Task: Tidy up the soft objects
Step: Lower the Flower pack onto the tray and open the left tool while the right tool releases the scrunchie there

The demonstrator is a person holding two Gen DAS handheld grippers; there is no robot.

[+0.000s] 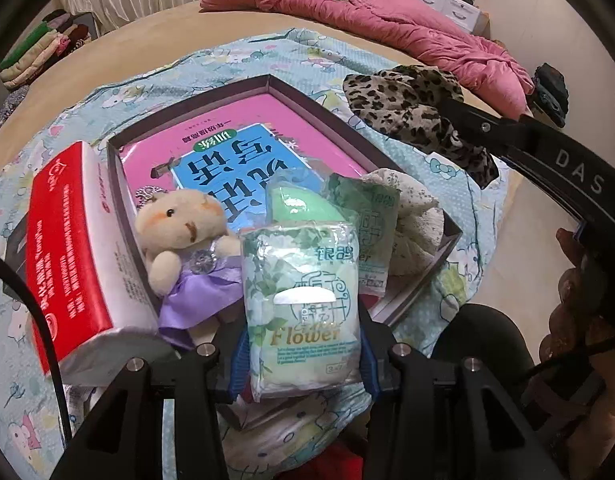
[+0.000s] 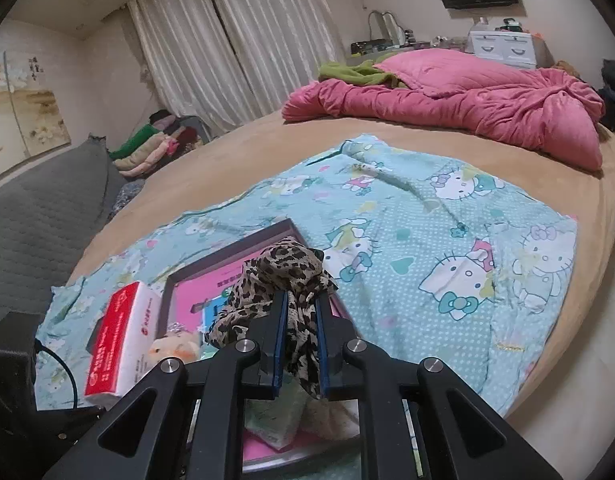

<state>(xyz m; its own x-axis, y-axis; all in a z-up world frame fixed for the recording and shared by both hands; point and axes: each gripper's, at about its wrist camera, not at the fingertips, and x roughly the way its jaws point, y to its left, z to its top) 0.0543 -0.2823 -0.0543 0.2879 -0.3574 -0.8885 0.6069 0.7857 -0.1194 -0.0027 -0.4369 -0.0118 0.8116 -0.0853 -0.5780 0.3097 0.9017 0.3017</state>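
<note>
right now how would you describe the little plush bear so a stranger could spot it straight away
On the bed, find the shallow dark-walled box lying on the Hello Kitty sheet. The plush bear sits at its near left corner, beside the red and white tissue pack. It is the only toy there: cream fur, a lilac satin dress, a small silver crown.

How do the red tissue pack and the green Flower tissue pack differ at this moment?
The red tissue pack is bigger, lies outside the box against its wall, and is ungripped. The green Flower pack is smaller, with clear leafy wrap, held upright in the left gripper over the box. Both are soft wrapped tissue packs.
</note>
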